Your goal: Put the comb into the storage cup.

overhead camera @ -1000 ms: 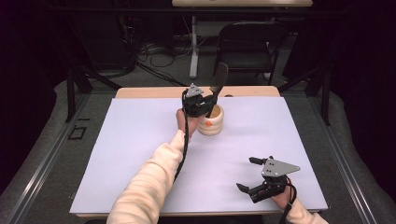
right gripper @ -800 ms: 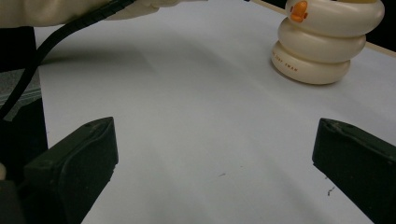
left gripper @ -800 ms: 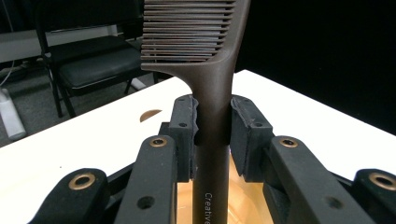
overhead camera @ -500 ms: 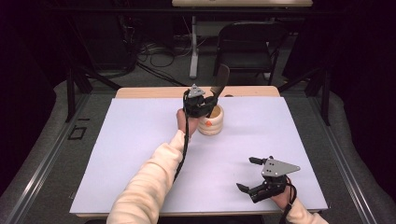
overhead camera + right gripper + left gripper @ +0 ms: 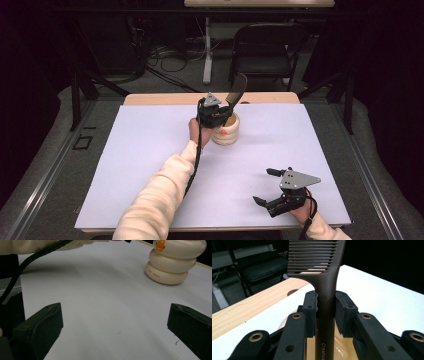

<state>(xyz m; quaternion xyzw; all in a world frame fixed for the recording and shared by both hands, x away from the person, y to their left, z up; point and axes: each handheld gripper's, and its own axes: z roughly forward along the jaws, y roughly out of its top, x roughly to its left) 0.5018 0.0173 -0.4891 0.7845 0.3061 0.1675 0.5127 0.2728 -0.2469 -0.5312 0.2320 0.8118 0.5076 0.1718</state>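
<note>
My left gripper (image 5: 325,307) pinches the comb (image 5: 322,267) upright over the cup (image 5: 226,131); my right gripper (image 5: 270,187) rests spread wide.

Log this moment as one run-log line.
left gripper: shut on comb, handle in cream holder | right gripper: open, idle near table edge | holder upright on white sheet

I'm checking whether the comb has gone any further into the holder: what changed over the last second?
Nothing visibly changed. The left gripper stays shut on the comb, held upright over the cream holder, and the right gripper stays open near the table's front right corner.
</note>
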